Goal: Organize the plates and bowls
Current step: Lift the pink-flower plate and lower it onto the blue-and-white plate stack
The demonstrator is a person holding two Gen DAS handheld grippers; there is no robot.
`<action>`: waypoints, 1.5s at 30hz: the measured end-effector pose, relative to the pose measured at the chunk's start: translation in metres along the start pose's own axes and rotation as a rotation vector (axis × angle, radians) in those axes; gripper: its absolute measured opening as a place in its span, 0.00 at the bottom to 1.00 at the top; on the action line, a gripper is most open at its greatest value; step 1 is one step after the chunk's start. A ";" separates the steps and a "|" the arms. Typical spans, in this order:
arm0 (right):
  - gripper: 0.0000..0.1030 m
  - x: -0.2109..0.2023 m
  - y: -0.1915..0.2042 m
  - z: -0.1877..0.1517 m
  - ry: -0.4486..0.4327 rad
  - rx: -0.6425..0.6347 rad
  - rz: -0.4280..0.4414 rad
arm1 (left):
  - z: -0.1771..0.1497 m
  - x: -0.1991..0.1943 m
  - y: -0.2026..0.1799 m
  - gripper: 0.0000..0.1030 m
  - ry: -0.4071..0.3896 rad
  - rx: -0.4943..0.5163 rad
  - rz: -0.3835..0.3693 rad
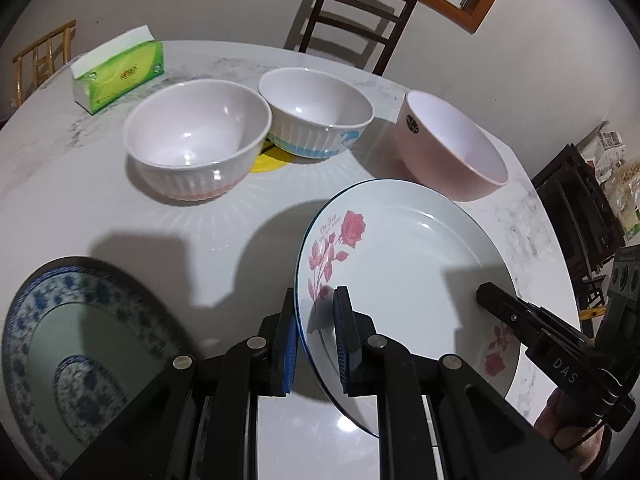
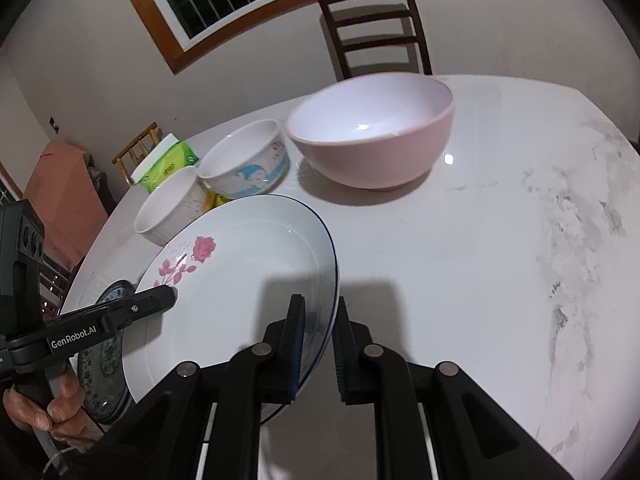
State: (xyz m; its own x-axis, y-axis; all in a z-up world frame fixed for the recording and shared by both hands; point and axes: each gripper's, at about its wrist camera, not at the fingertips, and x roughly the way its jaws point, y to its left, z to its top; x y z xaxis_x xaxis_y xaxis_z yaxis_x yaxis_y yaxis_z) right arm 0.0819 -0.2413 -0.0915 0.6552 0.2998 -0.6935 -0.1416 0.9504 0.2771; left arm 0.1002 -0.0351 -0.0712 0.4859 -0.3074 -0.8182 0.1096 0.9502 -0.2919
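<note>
A white plate with pink roses is held tilted above the table. My left gripper is shut on its left rim. My right gripper is shut on its right rim and also shows in the left wrist view. A blue-patterned plate lies on the table to the left, below the rose plate. A white ribbed bowl, a blue-trimmed bowl and a pink bowl stand further back.
A green tissue box stands at the far left of the white marble table. A dark wooden chair stands behind the table. A yellow mat lies under the bowls.
</note>
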 end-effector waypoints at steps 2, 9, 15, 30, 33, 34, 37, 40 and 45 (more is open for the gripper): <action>0.13 -0.008 0.007 -0.003 -0.008 -0.013 0.005 | -0.004 -0.013 0.004 0.13 -0.012 -0.005 0.002; 0.13 -0.019 0.044 -0.007 -0.026 -0.065 0.040 | -0.014 -0.046 0.026 0.13 -0.046 -0.040 0.017; 0.13 -0.015 0.080 -0.009 -0.019 -0.110 0.086 | -0.023 -0.078 0.055 0.13 -0.080 -0.071 0.054; 0.13 0.028 0.162 -0.040 0.105 -0.186 0.169 | -0.061 -0.109 0.139 0.13 -0.057 -0.194 0.150; 0.13 0.036 0.169 -0.044 0.130 -0.195 0.170 | -0.066 -0.107 0.151 0.13 -0.042 -0.212 0.159; 0.13 0.038 0.172 -0.046 0.139 -0.193 0.170 | -0.068 -0.105 0.155 0.13 -0.036 -0.220 0.161; 0.13 0.043 0.175 -0.048 0.154 -0.199 0.167 | -0.071 -0.102 0.162 0.13 -0.027 -0.229 0.164; 0.13 0.050 0.178 -0.048 0.168 -0.204 0.162 | -0.073 -0.100 0.167 0.14 -0.020 -0.238 0.165; 0.13 0.059 0.184 -0.048 0.190 -0.213 0.156 | -0.074 -0.095 0.175 0.14 -0.003 -0.259 0.163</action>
State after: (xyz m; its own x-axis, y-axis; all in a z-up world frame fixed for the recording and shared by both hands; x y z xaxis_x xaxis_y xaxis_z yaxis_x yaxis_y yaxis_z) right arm 0.0589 -0.0450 -0.1138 0.4660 0.4340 -0.7710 -0.3948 0.8819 0.2577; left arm 0.0089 0.1569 -0.0814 0.4815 -0.1512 -0.8633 -0.1949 0.9419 -0.2737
